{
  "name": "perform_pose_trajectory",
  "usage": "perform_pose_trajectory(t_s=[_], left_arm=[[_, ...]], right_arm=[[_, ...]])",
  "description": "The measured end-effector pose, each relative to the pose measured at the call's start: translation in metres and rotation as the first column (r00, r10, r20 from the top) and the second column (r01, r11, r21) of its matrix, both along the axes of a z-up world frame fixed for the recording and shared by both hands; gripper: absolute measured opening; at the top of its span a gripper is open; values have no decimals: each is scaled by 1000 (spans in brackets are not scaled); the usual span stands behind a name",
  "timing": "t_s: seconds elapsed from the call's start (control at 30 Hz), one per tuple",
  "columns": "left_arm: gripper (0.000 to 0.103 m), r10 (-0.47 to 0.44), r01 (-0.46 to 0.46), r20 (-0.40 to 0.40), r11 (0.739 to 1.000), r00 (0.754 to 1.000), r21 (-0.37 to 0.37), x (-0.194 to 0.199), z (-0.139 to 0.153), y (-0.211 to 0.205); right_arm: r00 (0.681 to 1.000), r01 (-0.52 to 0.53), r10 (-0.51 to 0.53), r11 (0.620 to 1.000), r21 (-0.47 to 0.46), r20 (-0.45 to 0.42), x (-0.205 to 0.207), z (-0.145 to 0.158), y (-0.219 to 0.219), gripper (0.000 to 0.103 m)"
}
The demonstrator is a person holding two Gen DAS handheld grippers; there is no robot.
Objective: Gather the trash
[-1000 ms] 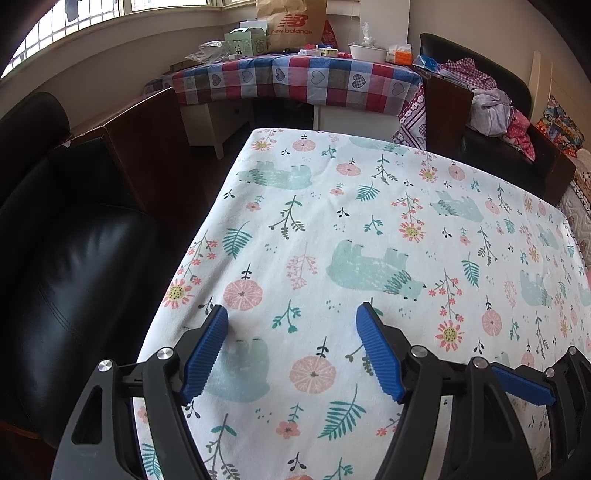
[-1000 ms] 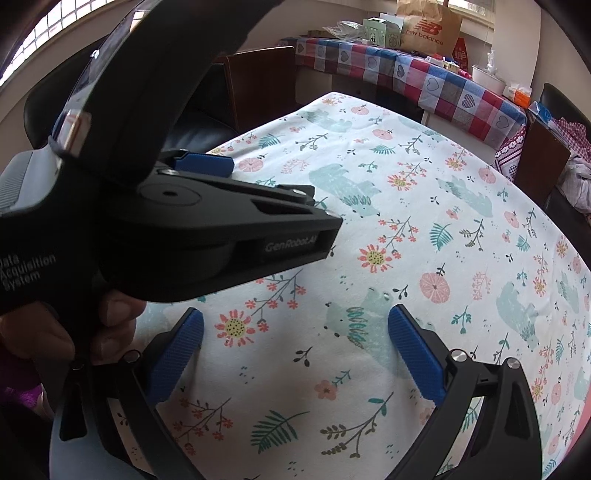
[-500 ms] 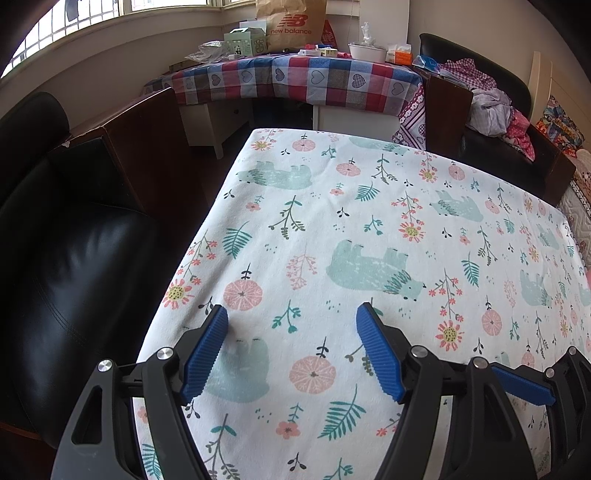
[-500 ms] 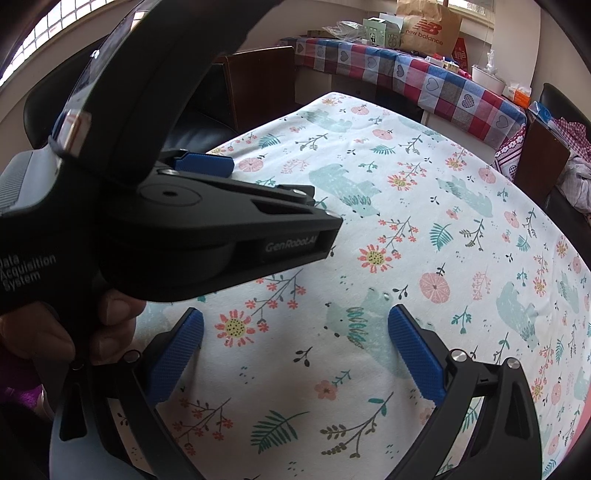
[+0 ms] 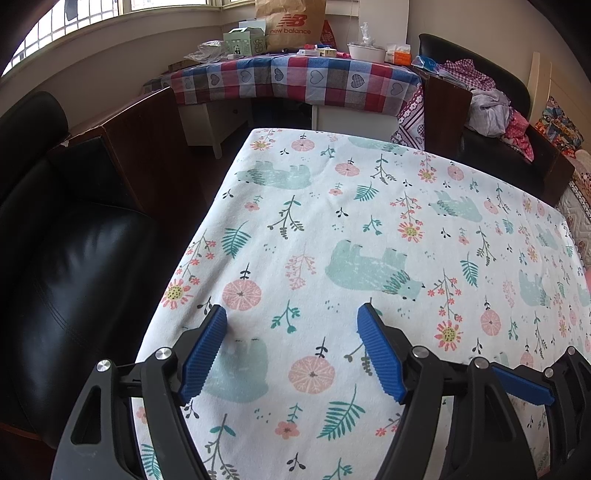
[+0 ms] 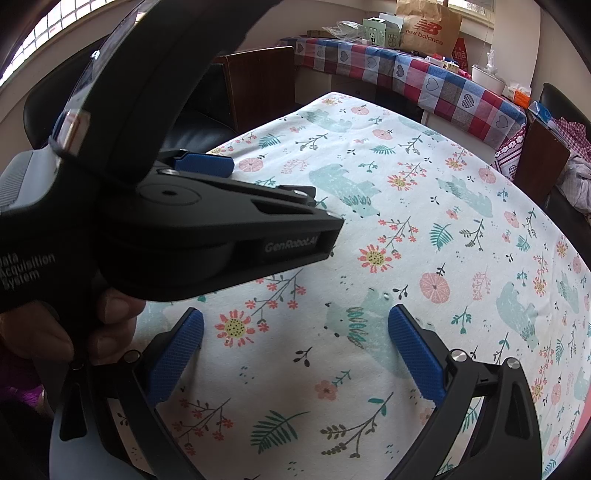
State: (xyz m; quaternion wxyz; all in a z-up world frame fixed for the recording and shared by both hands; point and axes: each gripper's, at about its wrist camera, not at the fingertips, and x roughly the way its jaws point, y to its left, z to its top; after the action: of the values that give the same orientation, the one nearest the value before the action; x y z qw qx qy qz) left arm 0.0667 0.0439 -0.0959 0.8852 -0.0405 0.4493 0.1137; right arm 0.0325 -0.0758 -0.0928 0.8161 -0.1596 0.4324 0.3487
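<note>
Both black two-finger grippers with ribbed blue pads stand with their jaws spread wide and nothing between them: the left gripper [image 5: 291,349] and the right gripper [image 6: 295,345] hover side by side above the near end of a table. No trash, the object of the job, shows anywhere on the white tablecloth printed with mint bears, pink flowers and green ferns [image 5: 369,221]; its surface lies bare in both views, so collecting appears either not yet started or already finished here. From the right wrist camera, the left gripper's dark body fills the upper left, with a person's hand [image 6: 92,325] wrapped round its handle, which suggests the two tools are being held level and ready rather than reaching. Beside the table's left edge sits a black leather armchair [image 5: 74,266]. Beyond the far edge runs a sideboard draped in red, blue and grey check cloth with hearts [image 5: 314,79], crowded with a brown paper shopping bag [image 5: 291,22], boxes and a white bowl; any rubbish there cannot be made out.
</note>
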Motion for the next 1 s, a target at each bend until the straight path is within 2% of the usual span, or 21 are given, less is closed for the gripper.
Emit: perform_pose_trajectory(t_s=[1.0], left_arm=[[73, -5, 5, -1, 1000, 1000, -2, 2, 0, -3]], right_arm=[[1000, 5, -5, 1000, -1, 1, 0, 0, -1, 100]])
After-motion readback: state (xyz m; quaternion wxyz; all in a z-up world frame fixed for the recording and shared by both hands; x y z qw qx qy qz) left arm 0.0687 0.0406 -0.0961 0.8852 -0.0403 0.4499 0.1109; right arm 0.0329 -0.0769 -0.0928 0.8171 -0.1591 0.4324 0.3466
